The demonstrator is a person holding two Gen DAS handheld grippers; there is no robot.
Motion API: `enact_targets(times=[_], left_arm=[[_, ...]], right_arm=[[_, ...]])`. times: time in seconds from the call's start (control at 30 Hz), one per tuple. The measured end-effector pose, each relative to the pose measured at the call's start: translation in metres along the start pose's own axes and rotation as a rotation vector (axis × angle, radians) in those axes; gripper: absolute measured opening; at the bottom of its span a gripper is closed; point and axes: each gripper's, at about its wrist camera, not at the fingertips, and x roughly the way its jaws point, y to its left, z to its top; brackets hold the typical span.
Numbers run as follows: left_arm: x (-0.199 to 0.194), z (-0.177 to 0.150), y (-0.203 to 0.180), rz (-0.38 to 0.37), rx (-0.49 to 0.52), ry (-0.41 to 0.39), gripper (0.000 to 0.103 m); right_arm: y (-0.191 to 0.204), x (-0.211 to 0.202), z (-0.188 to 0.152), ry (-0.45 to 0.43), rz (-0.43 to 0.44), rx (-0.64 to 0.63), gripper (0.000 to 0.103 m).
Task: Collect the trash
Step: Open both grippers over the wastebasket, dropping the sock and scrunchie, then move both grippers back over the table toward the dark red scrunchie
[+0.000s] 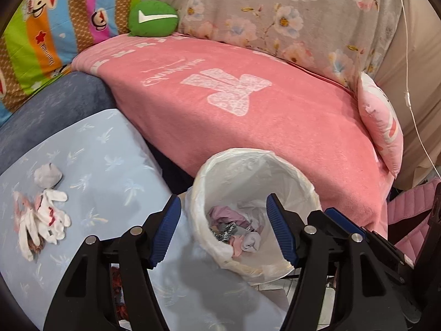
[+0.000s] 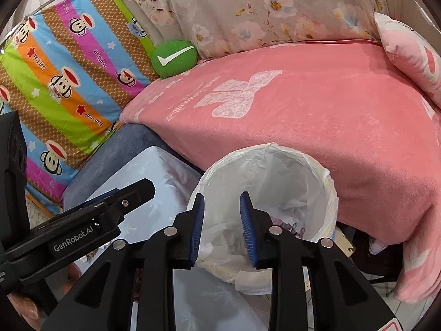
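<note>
Left wrist view: the left gripper (image 1: 223, 229) tilts down over the near rim of the trash bin (image 1: 303, 182), jaws spread wide with nothing between the blue pads (image 1: 281, 231).
Right wrist view: the right gripper (image 2: 222, 229) also tilts down above the same trash bin (image 2: 328, 182), jaws parted narrowly and empty; the left gripper's black body (image 2: 82, 229) sits just to its left.
Bin contents: crumpled trash (image 1: 237, 231) of several pieces, pink, white and patterned, lies at the bottom of the white liner (image 1: 248, 165).
Count on surface: one grey crumpled wad (image 1: 48, 175) and one bunch of white gloves (image 1: 44, 220) with red marks, close together on the pale blue surface (image 1: 110, 165); how many gloves I cannot tell.
Count around: one bin, two grippers, one green check-mark cushion (image 1: 153, 18), one pink pillow (image 1: 381, 127).
Edges: the bin stands just beside the surface's right edge and against the front of the pink blanket (image 1: 248, 104) on the bed.
Open room: the bin's mouth is uncovered beneath both grippers; the blue surface is bare between the gloves and the bin.
</note>
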Motion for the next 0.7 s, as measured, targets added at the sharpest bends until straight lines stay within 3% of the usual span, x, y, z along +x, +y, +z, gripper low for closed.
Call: enact_targets(times=[0.5, 0.7], left_arm=[[-0.036, -0.024, 0.068, 0.113, -0.128, -0.044, 0.074], [-0.049, -0.041, 0.103, 0.199, -0.187, -0.06, 0.083]], right_arm=[[0.076, 0.009, -0.038, 0.076, 0.058, -0.138, 0.043], [0.104, 0.017, -0.056, 0.123, 0.078, -0.184, 0.049]])
